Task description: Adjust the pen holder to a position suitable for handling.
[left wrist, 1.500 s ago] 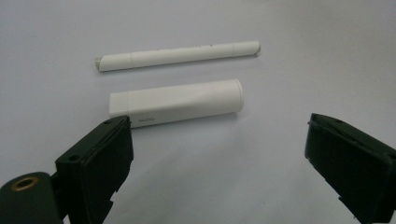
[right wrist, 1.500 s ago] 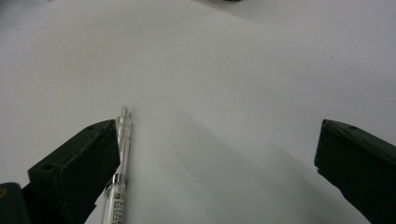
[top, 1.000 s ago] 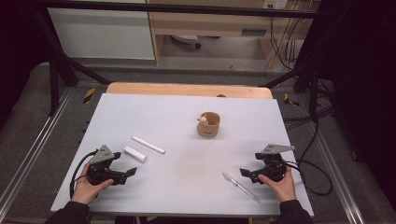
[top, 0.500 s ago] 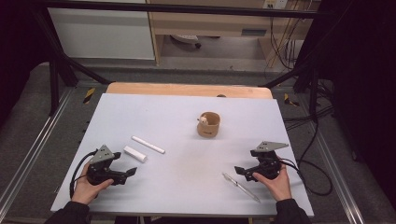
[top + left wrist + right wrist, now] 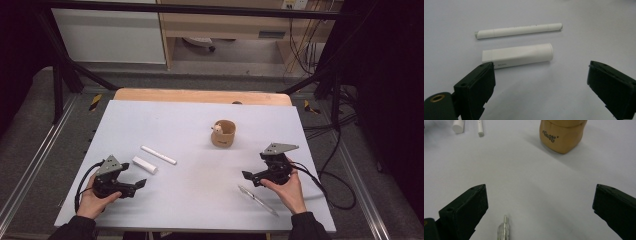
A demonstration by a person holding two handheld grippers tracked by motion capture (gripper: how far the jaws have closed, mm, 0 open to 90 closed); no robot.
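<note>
Two white pieces lie at the left of the table: a thin white pen and, nearer me, a thicker white tube. My left gripper is open just short of the tube, with nothing between its jaws. A brown wooden cup stands right of centre with something small and pale in it. A clear slim pen part lies near the front right. My right gripper is open just above its tip, and the cup lies beyond it.
The grey table mat ends at a wooden strip at the back. Black frame bars and cables run along the right side. Open surface lies between the two grippers.
My right gripper has moved a little to the left and away from the front edge, toward the clear pen part's tip. The left gripper has stayed put.
</note>
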